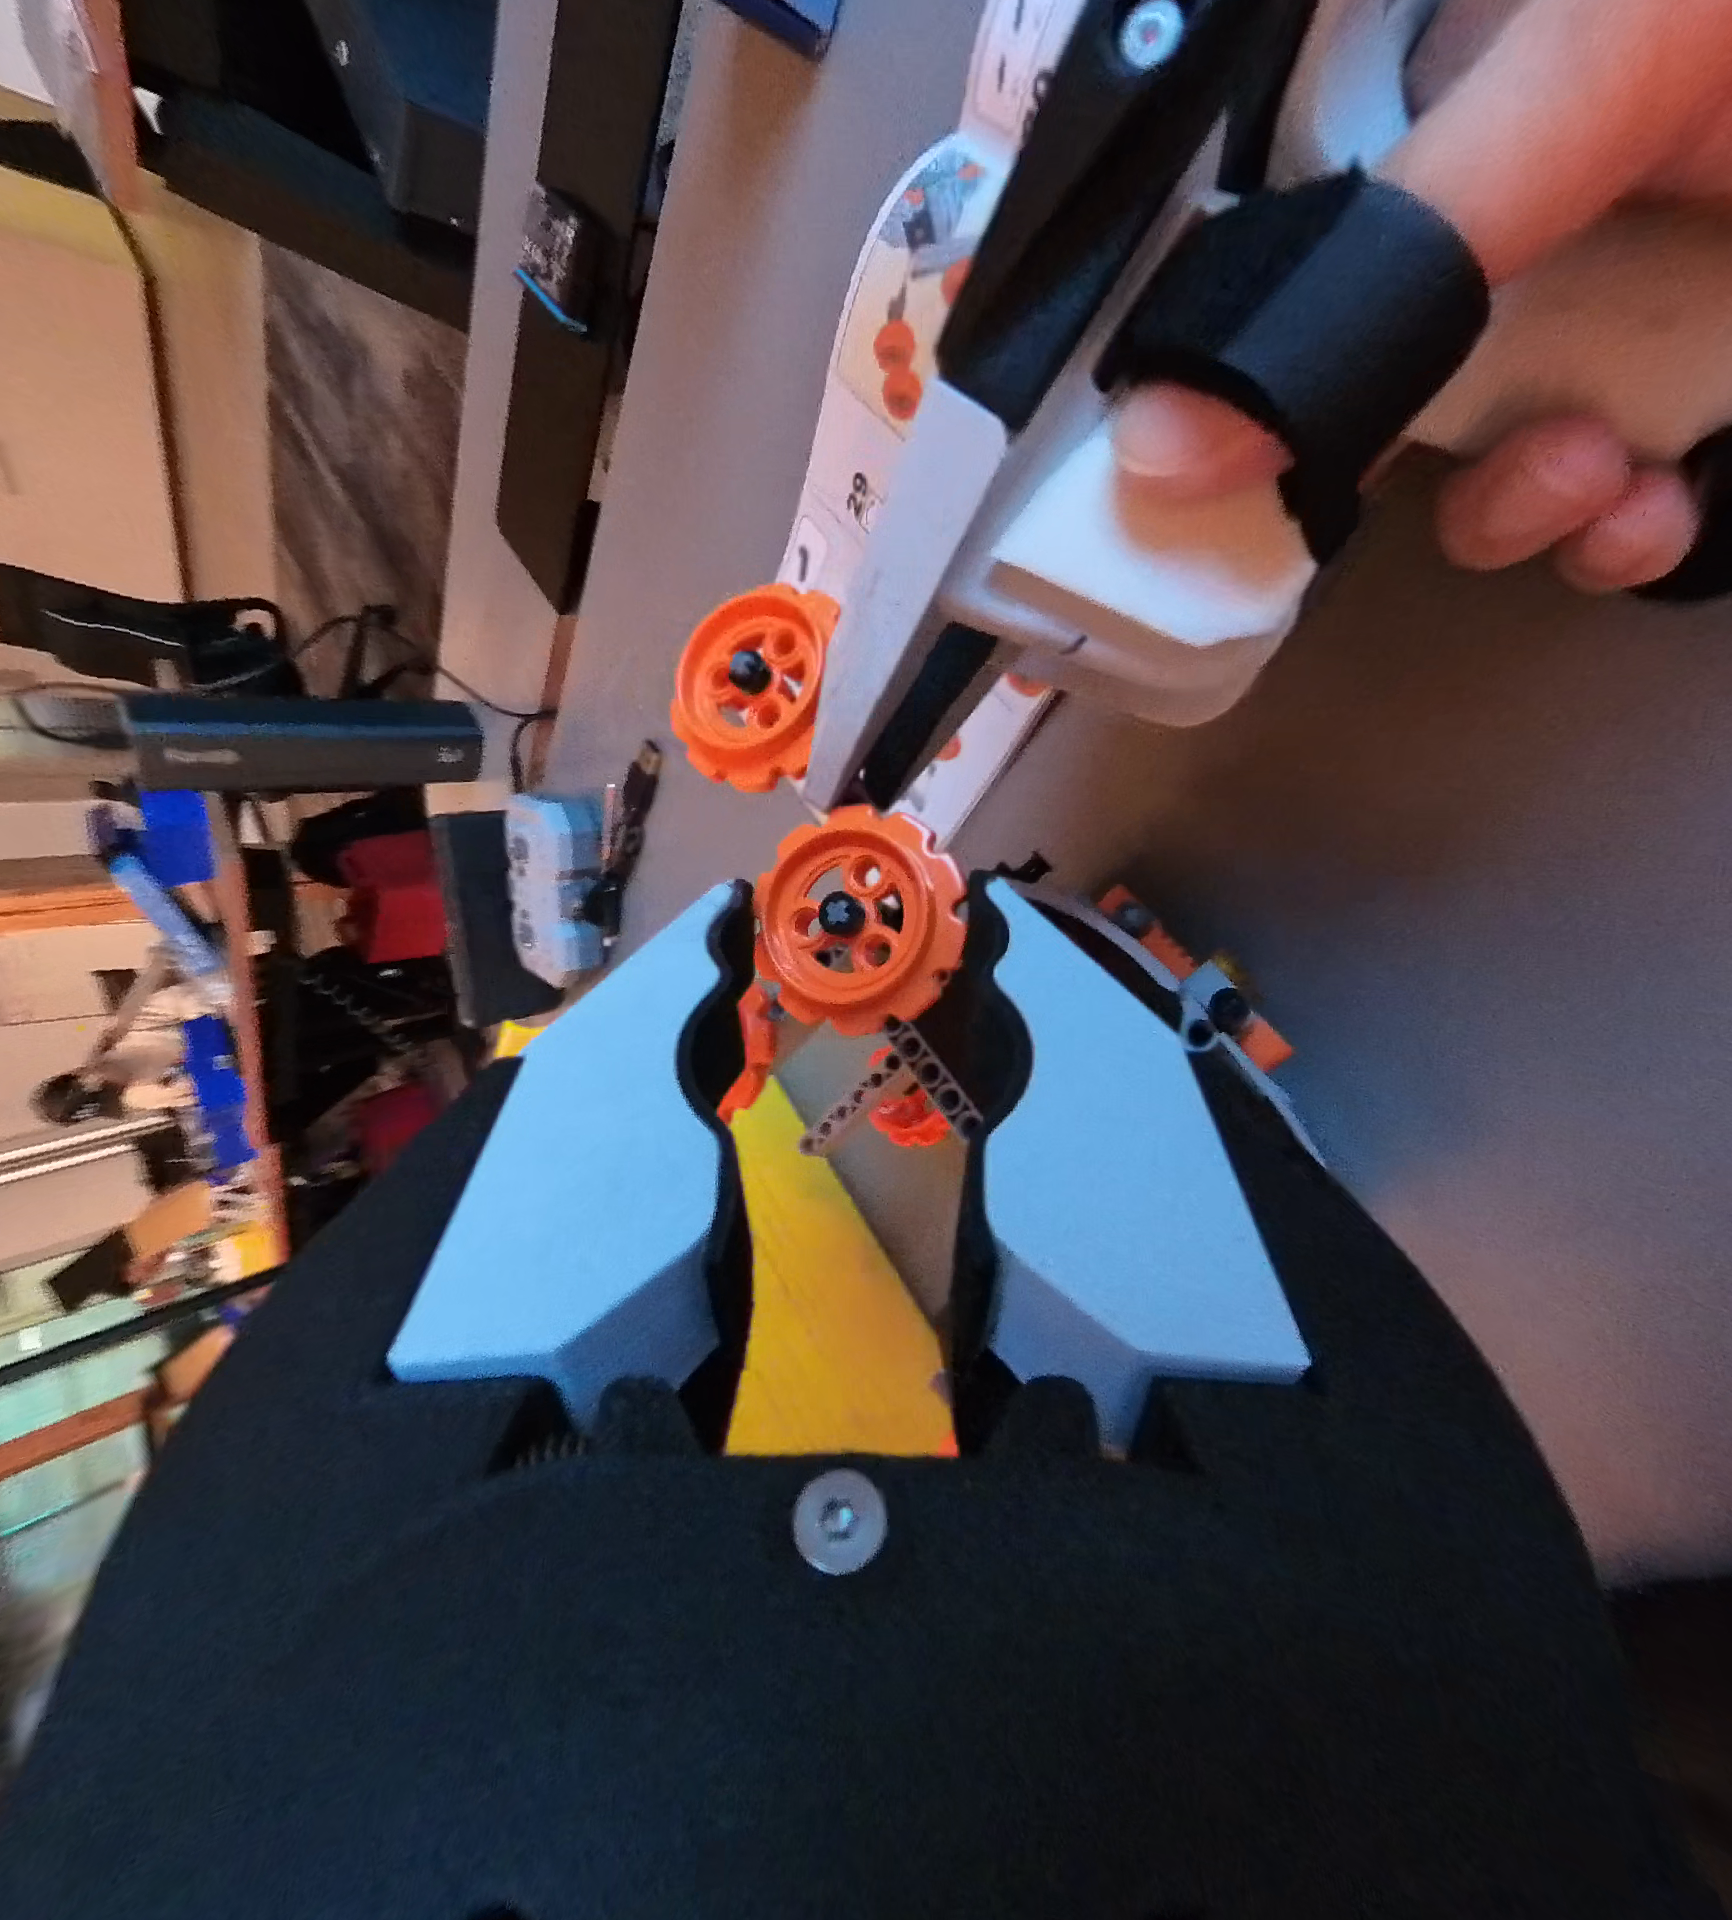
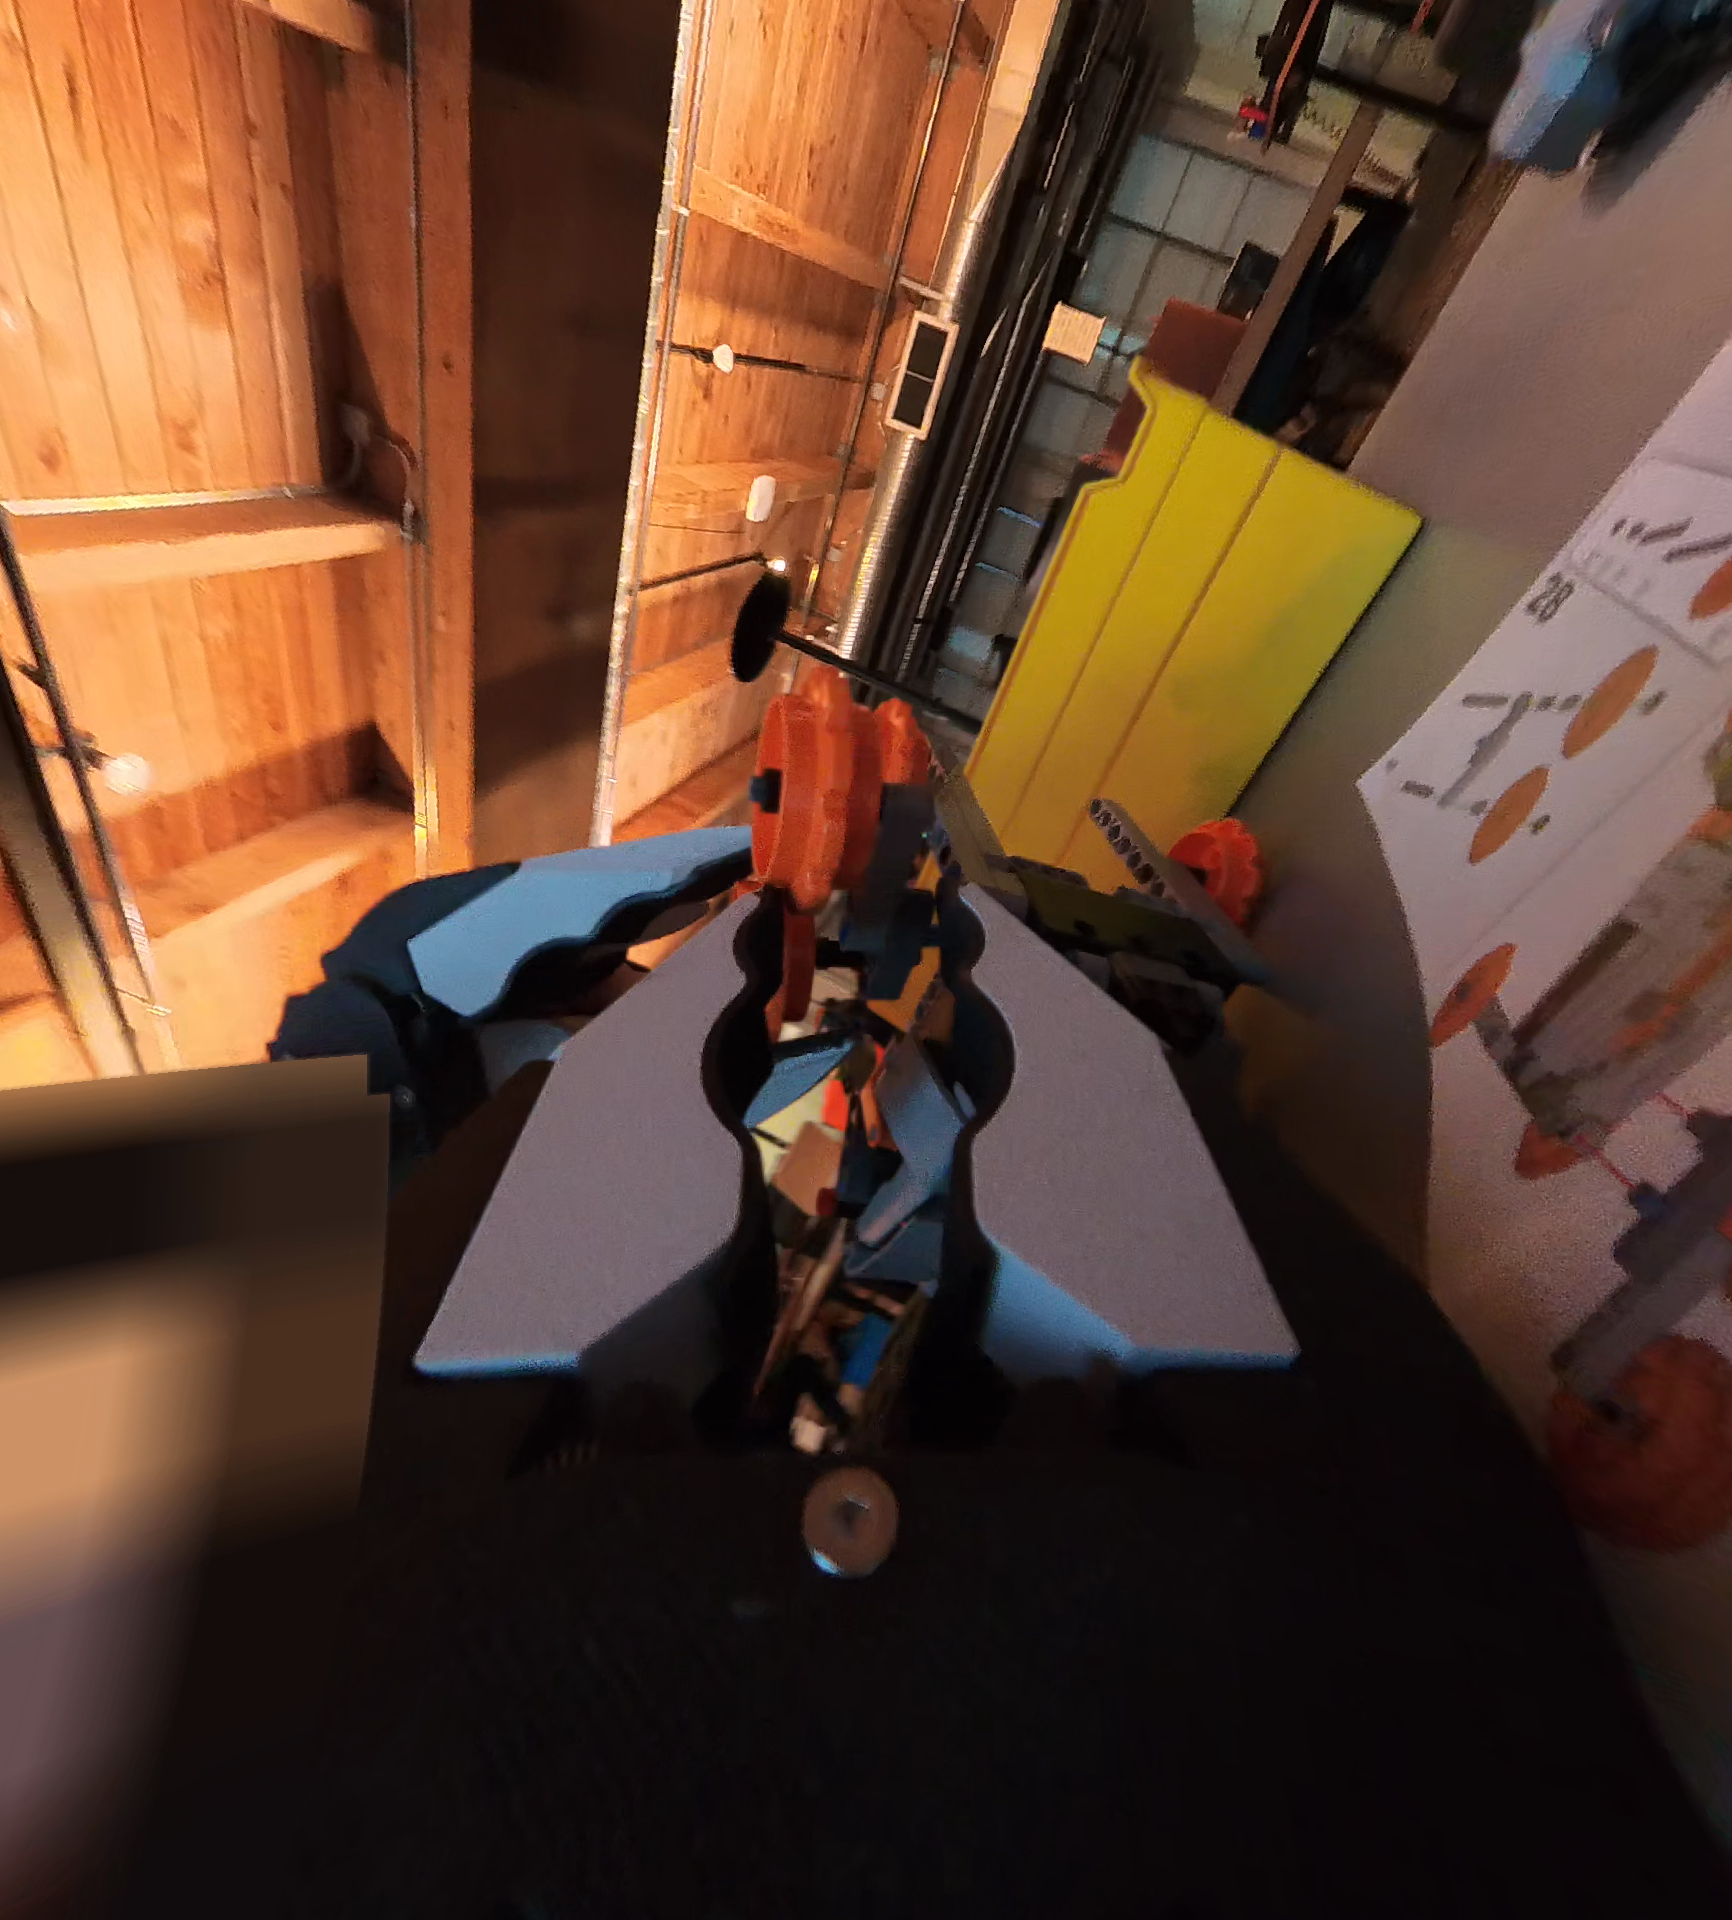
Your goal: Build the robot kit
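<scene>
Two grippers (image 1: 857,894) (image 2: 846,904) clamped on one model; two orange wheels (image 1: 857,920) (image 1: 753,686)

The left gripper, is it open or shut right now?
Shut on the orange wheel: both fingertips of the left gripper press its toothed rim.

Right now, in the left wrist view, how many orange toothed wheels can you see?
3. One between the left gripper fingertips, one beside the right gripper's tip, and a partly hidden one lower down behind the grey beam. More may be hidden.
</scene>
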Tool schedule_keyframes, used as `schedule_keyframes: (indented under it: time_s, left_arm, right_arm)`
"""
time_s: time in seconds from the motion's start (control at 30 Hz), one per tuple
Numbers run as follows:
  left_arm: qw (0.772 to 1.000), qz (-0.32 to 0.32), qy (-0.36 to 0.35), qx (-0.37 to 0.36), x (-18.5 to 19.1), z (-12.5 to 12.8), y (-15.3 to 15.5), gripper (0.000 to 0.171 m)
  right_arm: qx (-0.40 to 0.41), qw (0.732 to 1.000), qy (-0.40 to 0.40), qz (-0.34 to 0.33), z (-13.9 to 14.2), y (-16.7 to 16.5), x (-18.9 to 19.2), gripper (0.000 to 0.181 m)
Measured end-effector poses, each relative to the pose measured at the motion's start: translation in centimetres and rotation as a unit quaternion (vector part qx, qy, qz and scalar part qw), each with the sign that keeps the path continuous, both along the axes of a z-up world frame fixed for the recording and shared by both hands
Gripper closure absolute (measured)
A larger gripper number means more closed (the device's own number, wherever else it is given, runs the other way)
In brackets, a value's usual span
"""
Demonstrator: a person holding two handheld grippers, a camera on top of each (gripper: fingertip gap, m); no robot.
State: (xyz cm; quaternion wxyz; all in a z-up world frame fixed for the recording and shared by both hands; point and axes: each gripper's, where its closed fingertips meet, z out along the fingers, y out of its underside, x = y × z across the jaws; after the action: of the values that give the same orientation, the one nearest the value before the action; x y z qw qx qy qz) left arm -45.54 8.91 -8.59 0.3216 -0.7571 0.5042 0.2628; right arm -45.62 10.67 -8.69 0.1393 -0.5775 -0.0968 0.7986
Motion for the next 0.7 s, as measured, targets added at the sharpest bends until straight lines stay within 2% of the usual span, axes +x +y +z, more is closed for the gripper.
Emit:
schedule_keyframes:
  time_s: [0.13, 0.2, 0.33, 0.43, 0.5, 0.53, 0.6, 0.7]
  left_arm:
    - [1.000, 0.009, -0.004, 0.018, -1.0, 0.8, -0.1, 0.132]
    - [1.000, 0.011, -0.027, 0.008, -0.9, 0.6, -0.4, 0.132]
    - [0.999, 0.017, -0.037, 0.007, -1.5, 0.4, -0.5, 0.132]
    - [0.998, 0.012, -0.062, -0.014, -1.2, 0.0, -0.7, 0.132]
    - [0.997, 0.005, -0.065, -0.030, -1.2, -0.1, -0.7, 0.132]
    - [0.997, 0.002, -0.063, -0.037, -1.2, -0.1, -0.6, 0.132]
    - [0.997, -0.011, -0.061, -0.051, -1.0, 0.3, -0.6, 0.133]
    - [0.994, -0.041, -0.066, -0.075, -0.2, 1.0, -0.6, 0.133]
  right_arm:
    - [0.069, 0.997, -0.030, -0.027, 0.3, 0.0, 0.3, 0.146]
    - [0.082, 0.995, -0.046, -0.033, -0.1, 0.2, 0.3, 0.139]
    - [0.093, 0.991, -0.094, -0.031, -1.3, 0.0, 0.9, 0.139]
    - [0.200, 0.964, -0.168, -0.041, -1.8, -0.5, 1.5, 0.134]
    - [0.311, 0.922, -0.218, -0.076, -1.5, 0.1, 1.9, 0.127]
    - [0.377, 0.891, -0.234, -0.090, -1.1, 0.3, 2.1, 0.118]
    - [0.525, 0.809, -0.246, -0.099, -0.1, 0.0, 2.2, 0.105]
    - [0.694, 0.684, -0.218, -0.062, 1.7, -2.3, 2.9, 0.105]
